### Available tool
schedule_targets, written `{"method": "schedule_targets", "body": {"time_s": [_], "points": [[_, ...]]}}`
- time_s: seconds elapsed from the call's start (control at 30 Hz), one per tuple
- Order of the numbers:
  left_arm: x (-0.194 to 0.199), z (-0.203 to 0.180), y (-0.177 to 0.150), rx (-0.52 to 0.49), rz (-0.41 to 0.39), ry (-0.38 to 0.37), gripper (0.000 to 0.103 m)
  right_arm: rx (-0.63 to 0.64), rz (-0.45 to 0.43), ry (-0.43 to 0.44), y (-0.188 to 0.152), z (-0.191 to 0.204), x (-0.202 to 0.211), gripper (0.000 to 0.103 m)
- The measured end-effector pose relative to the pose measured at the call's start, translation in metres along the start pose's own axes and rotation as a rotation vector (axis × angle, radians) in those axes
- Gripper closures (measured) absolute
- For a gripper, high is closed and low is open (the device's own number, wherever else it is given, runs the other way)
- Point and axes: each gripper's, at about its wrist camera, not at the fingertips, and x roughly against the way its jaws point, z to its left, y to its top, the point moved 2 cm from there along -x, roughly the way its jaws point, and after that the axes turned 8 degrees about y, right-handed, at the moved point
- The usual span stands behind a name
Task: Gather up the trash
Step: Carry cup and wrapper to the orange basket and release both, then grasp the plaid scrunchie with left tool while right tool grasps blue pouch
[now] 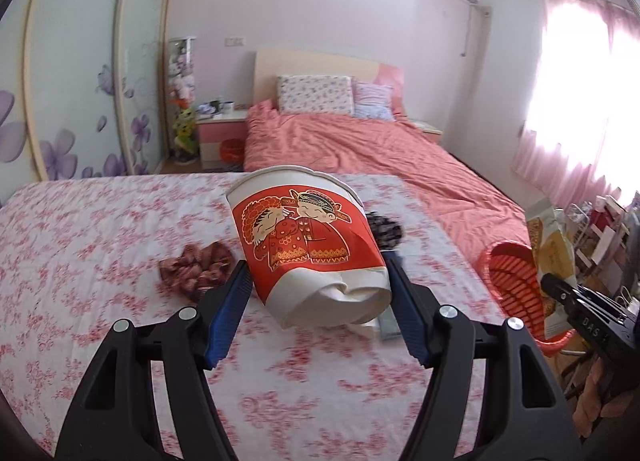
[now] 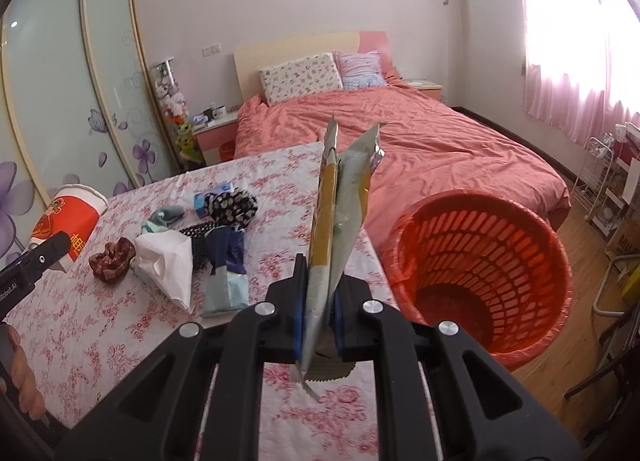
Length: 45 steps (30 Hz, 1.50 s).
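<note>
Both claws are loaded right now. The left gripper (image 1: 318, 285) is clamped on a dented white paper cup with a red cartoon wedding print (image 1: 308, 245), held up over the pink floral tablecloth (image 1: 100, 221). The right gripper (image 2: 319, 311) is pinched tight on a flattened silver-and-yellow foil snack bag (image 2: 340, 205) that sticks straight up. The orange plastic lattice wastebasket (image 2: 480, 261) sits on the floor just right of the table. Looks like the drop-off step: next, I'd guess, swing the bag right over the basket mouth and let go. A crumpled white tissue (image 2: 168, 265) is left on the table.
</note>
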Motion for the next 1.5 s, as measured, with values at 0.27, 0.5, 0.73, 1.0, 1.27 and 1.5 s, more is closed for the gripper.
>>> {"method": "schedule_targets", "body": {"time_s": [0.27,0.5,0.73,1.0,1.27,1.5], "points": [[-0.001,-0.062,0.004,-0.054,-0.020,-0.142,0.036,-0.020,-0.069,-0.061,0.003,-0.035,0.027,0.090],[-0.012,-0.110,0.001,-0.101,-0.018,-0.248,0.036,-0.079,-0.087,-0.088,0.003,-0.076,0.035,0.090],[-0.026,-0.165,-0.003,-0.152,-0.001,-0.347,0.036,-0.147,-0.086,-0.110,0.001,-0.124,0.027,0.089],[-0.049,-0.226,-0.010,-0.204,0.045,-0.419,0.036,-0.211,-0.079,-0.104,0.003,-0.172,0.006,0.089],[-0.081,-0.270,-0.023,-0.268,0.137,-0.403,0.032,-0.277,-0.082,-0.083,0.006,-0.206,-0.018,0.071],[-0.081,-0.259,-0.026,-0.285,0.160,-0.325,0.022,-0.295,-0.065,-0.114,-0.002,-0.211,-0.024,0.053]]}}
